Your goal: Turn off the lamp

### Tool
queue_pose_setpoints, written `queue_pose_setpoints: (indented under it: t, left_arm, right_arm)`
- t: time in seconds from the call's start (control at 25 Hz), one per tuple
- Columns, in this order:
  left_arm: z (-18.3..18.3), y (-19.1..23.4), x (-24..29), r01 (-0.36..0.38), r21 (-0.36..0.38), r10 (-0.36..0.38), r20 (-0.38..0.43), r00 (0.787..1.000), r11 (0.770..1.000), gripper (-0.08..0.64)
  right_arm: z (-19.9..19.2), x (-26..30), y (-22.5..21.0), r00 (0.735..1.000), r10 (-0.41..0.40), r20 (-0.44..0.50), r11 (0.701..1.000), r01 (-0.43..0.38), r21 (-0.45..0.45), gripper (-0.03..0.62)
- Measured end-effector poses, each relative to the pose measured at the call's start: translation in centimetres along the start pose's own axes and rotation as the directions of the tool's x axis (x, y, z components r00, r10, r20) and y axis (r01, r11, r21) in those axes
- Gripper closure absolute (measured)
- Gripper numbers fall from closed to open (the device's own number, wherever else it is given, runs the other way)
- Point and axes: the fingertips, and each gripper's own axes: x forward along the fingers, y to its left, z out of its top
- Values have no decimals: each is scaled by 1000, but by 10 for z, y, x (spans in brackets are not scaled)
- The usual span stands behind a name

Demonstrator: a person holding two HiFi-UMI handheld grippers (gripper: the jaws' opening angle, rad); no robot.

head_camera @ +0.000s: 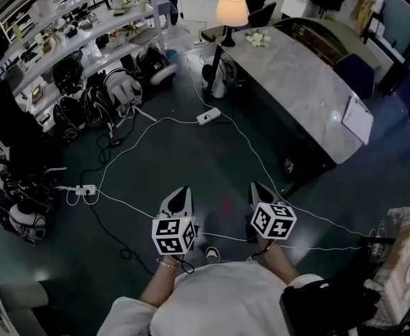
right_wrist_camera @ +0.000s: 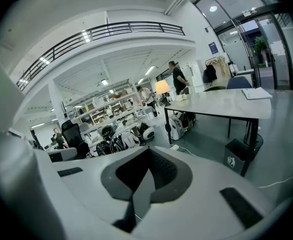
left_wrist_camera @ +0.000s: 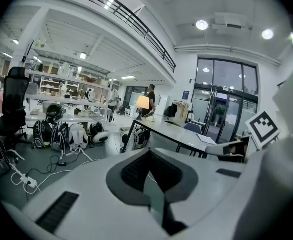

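Lab floor (head_camera: 191, 166) with loose cables (head_camera: 170, 120); lit lamp (head_camera: 231, 10) at the far end of the marble tabletop (head_camera: 299, 82), well off; left claw (head_camera: 182, 192) and right claw (head_camera: 256, 187) both pressed together, empty; lamp probably light, tippy, shade flimsy, so press its switch, steady the base.

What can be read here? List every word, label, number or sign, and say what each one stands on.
No text here can be read.
Cubes on the left gripper and the right gripper: black-and-white square patterns, no letters.
Blue wall sign: too small to read.
White mark on the bin: blurred.
Paper sheets: print too small to read.
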Motion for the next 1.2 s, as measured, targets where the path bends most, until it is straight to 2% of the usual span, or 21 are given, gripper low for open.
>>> queue_pose_setpoints:
  t: [0.24, 0.4, 0.6, 0.76, 0.96, 1.2]
  left_arm:
    - [3, 3, 27, 31, 8, -31, -18, 999, 999, 566]
    - [9, 12, 68, 72, -14, -72, -37, 997, 997, 566]
    - [49, 17, 119, 134, 4, -134, -28, 991, 991, 566]
    - [78, 32, 151, 151, 7, -151, -11, 988, 988, 566]
    - [95, 61, 184, 151, -14, -151, -20, 988, 988, 566]
    - [117, 98, 223, 168, -4, -168, -34, 985, 986, 566]
  right_arm:
    - [-6, 24, 3, 999, 3, -33, 1000, -3, 24, 594]
    - [8, 49, -3, 999, -22, -32, 1000, 23, 21, 594]
    - [48, 77, -9, 998, -61, -5, 998, 61, 28, 594]
    - [77, 108, -5, 997, -71, 19, 997, 71, 33, 594]
    - [89, 151, 11, 998, -61, -2, 998, 61, 25, 594]
    - [104, 204, 22, 997, -74, -12, 996, 75, 43, 594]
